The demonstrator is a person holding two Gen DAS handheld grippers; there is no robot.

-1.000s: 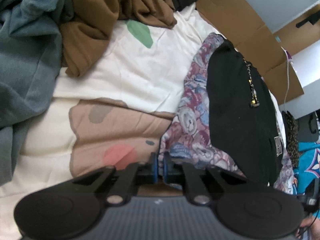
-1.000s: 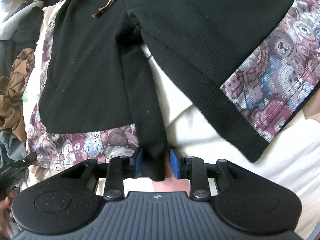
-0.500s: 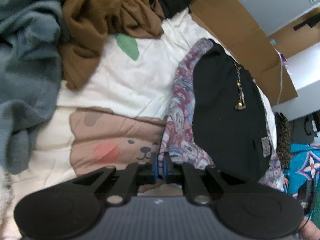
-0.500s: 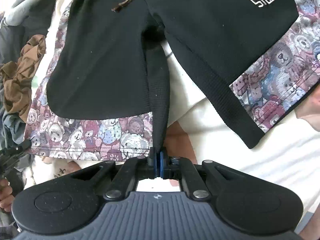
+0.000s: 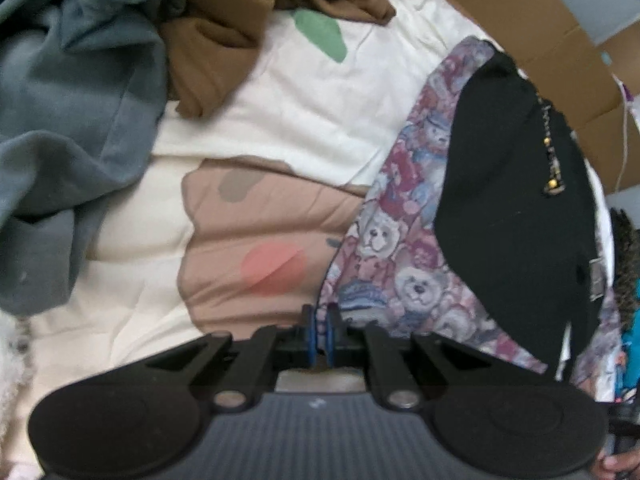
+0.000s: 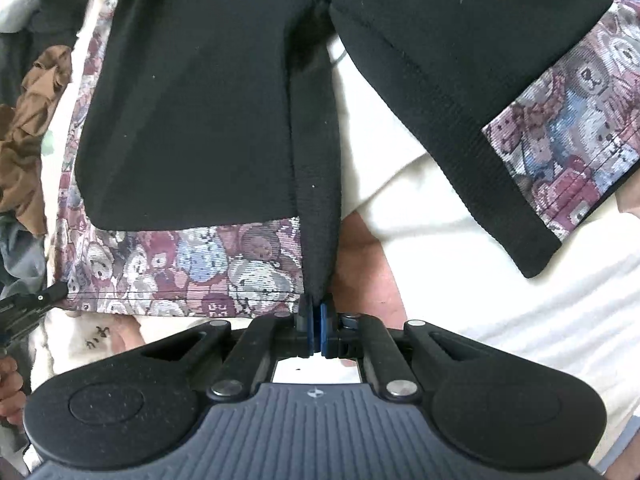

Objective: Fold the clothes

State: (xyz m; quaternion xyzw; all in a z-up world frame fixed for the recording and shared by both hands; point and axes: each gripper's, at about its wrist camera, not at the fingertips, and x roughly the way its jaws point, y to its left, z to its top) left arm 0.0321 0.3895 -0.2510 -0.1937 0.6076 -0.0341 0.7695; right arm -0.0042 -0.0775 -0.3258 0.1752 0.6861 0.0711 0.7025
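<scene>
A pair of shorts [image 6: 188, 120], black with teddy-bear print panels, lies spread on a cream bedspread [image 6: 460, 280]. My right gripper [image 6: 318, 312] is shut on the black inner hem of the left leg, pulling it taut toward me. The other leg [image 6: 480, 92] lies spread to the right. In the left wrist view the same shorts [image 5: 500, 200] lie at the right. My left gripper [image 5: 319, 320] is shut on the outer bear-print hem corner [image 5: 384, 280] of that leg. A beaded drawstring [image 5: 554, 156] rests on the black fabric.
A heap of brown [image 5: 240, 28] and grey-blue [image 5: 72, 100] clothes fills the far left of the bed. Cardboard [image 5: 540, 20] stands behind the bed. A hand [image 6: 10, 392] holding the left gripper shows at the left edge of the right wrist view.
My right gripper went from open around the black hem to shut on it, and the fabric is now stretched taut. The left gripper stayed shut on the print hem, shifting slightly.
</scene>
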